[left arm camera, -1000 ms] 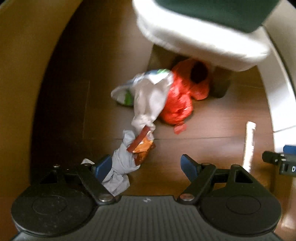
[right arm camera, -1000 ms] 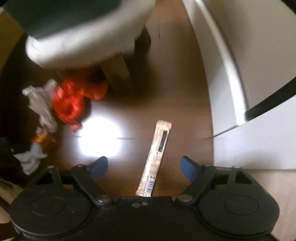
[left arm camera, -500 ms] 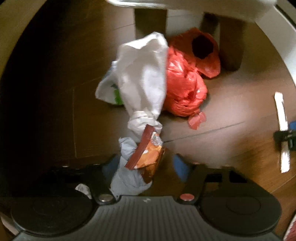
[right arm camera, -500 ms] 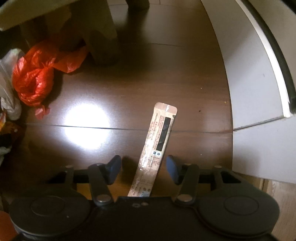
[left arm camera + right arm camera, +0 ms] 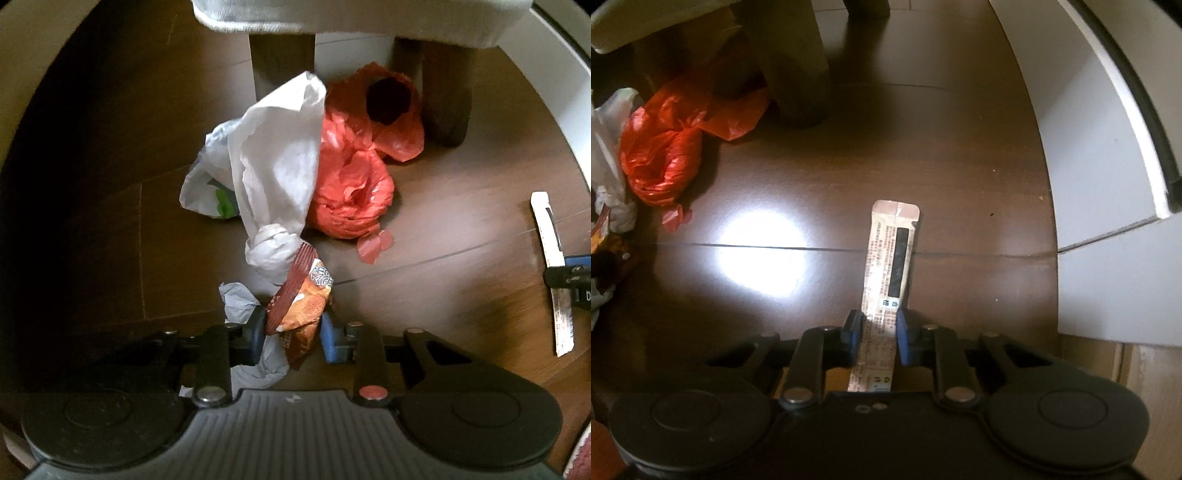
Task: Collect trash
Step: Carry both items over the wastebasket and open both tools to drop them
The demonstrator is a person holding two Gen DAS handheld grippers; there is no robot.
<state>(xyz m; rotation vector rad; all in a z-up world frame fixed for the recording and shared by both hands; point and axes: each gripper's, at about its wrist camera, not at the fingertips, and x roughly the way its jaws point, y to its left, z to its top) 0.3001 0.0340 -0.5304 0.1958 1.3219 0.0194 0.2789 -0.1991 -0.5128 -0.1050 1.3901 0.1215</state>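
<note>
My left gripper (image 5: 291, 334) is shut on an orange snack wrapper (image 5: 301, 306) with crumpled grey-white paper (image 5: 240, 301) beside it on the dark wood floor. Just beyond lie a white plastic bag (image 5: 273, 173) and a red plastic bag (image 5: 351, 188). My right gripper (image 5: 874, 334) is shut on a long tan stick-pack wrapper (image 5: 890, 258) that lies flat on the floor. That wrapper and the right gripper's tip also show at the right edge of the left wrist view (image 5: 552, 258). The red bag shows at the left of the right wrist view (image 5: 665, 147).
A stool with a pale cushion (image 5: 351, 18) stands over the bags on thick legs (image 5: 447, 85). A white cabinet or door (image 5: 1108, 166) runs along the right. A bright light reflection (image 5: 761, 254) lies on the floor.
Both grippers moved down and forward and closed: the left onto the orange snack wrapper, the right onto the stick-pack wrapper. Both were open a second ago.
</note>
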